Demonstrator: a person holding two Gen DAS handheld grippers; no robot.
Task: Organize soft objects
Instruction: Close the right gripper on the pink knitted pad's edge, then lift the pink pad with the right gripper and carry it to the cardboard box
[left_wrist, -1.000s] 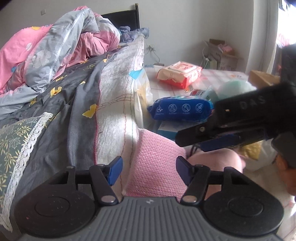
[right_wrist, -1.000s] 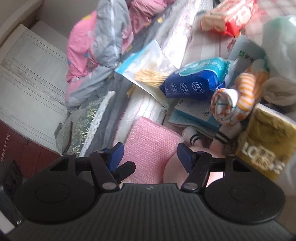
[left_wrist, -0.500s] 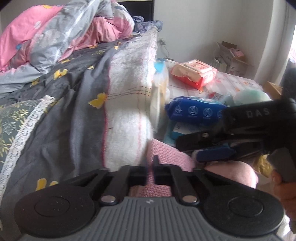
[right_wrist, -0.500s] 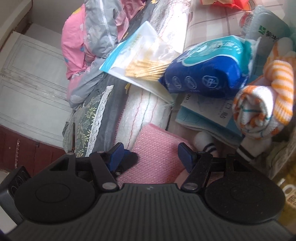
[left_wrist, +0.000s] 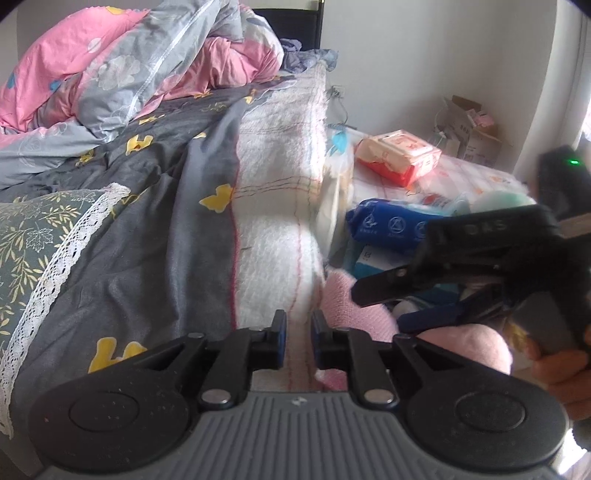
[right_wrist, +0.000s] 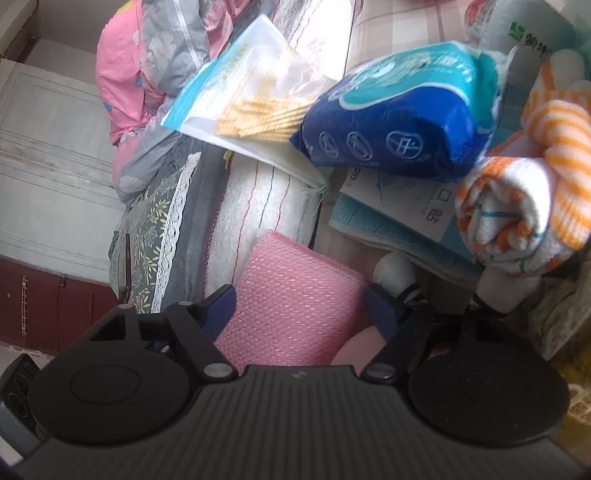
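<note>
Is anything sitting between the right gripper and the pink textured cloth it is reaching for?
Nothing visible. In the right wrist view the pink textured cloth lies directly between the fingers of the right gripper, whose jaws are opening and not pressing on it. The blue pack and rolled striped towel lie beyond it.

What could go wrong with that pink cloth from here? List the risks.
1. The right hand-held gripper is opening around the pink cloth, so it may miss the cloth or grip it loosely.
2. The left hand-held gripper is nearly shut beside the white blanket and may snag it.
3. The blue pack looks loosely piled and could slide.
</note>
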